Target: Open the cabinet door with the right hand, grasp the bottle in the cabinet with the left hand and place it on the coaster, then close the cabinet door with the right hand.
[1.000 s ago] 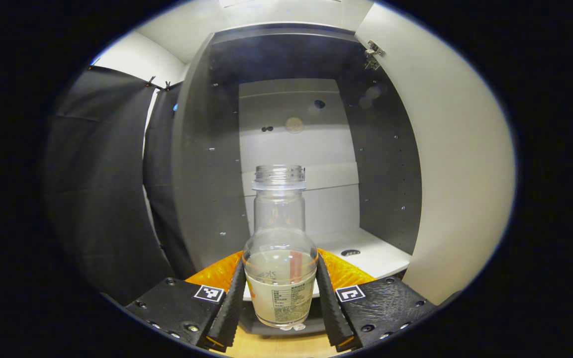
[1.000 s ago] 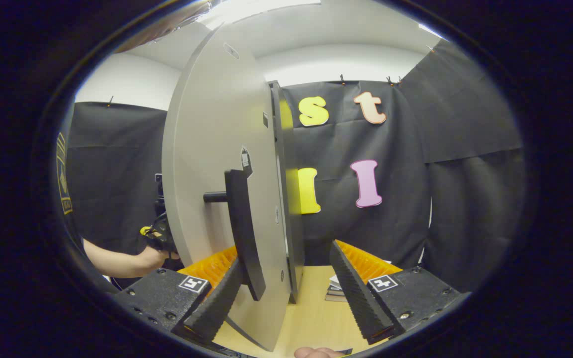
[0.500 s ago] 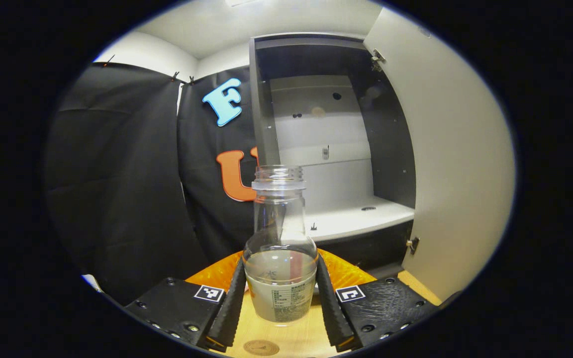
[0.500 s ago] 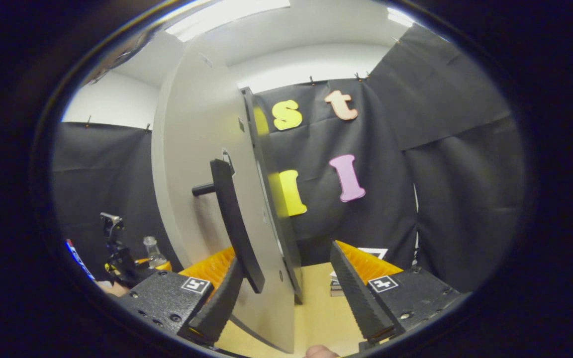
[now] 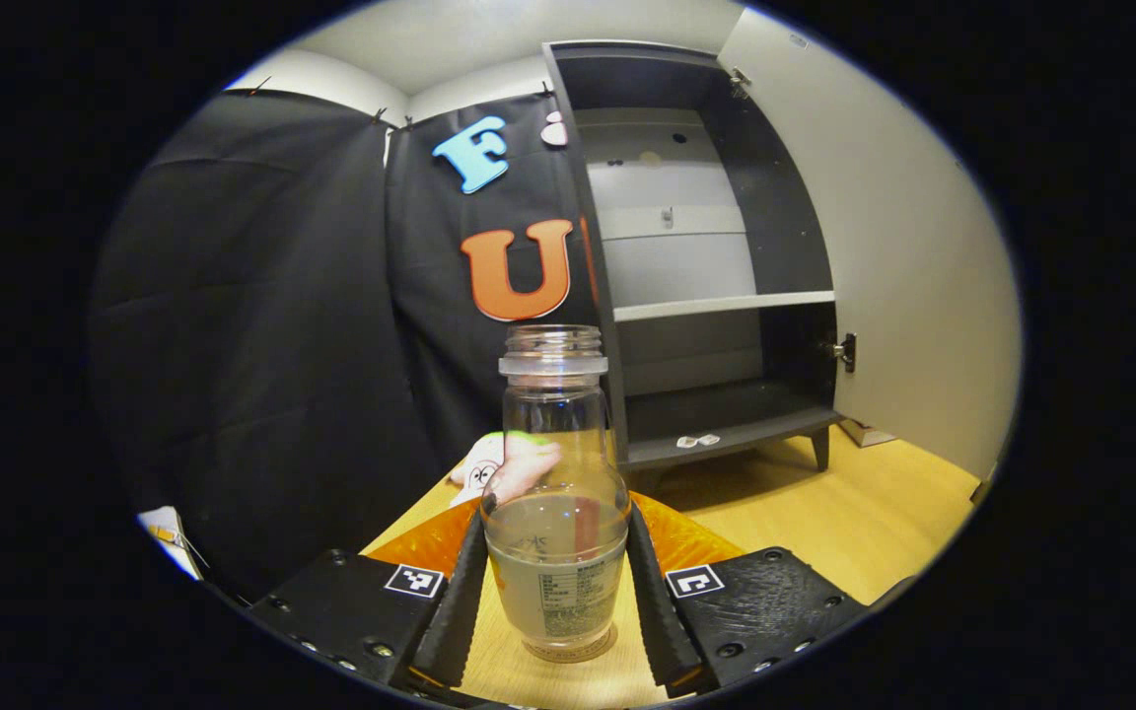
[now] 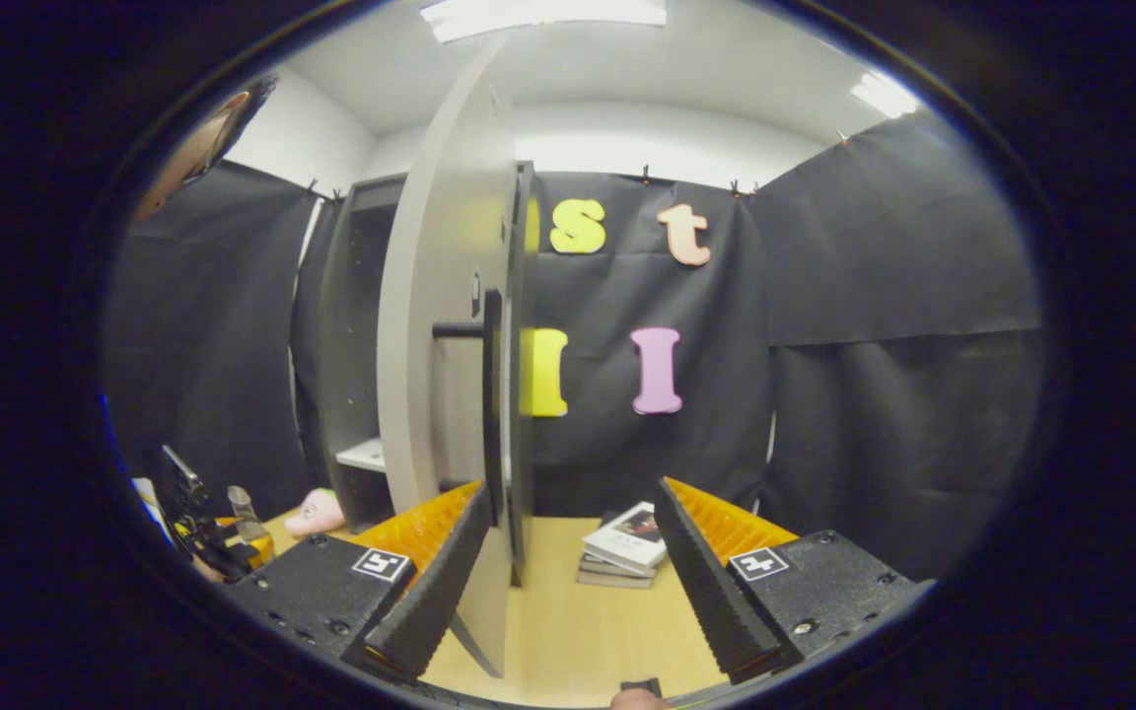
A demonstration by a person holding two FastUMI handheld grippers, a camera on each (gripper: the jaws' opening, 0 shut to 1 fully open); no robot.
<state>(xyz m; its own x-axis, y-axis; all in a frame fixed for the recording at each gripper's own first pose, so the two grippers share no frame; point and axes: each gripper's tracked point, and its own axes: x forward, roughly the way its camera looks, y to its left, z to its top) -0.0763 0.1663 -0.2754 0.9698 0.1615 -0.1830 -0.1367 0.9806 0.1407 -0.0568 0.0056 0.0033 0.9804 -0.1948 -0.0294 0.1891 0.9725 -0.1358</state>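
We see left gripper [image 5: 556, 592] clamped on uncapped bottle [image 5: 555, 523], both fingers pressing its lower body; bottle base on coaster [image 5: 568, 651]. Behind bottle, to its right: cabinet [image 5: 716, 256], door [image 5: 908, 266] swung open.

Left gripper [image 5: 553, 592] jaws are clamped; right gripper [image 6: 568, 582] jaws are spread wide.

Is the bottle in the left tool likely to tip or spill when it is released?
The bottle is tall with a narrow base, so probably tippy. Its liquid sits low, which likely steadies it. No cap shows, so tipping could spill.
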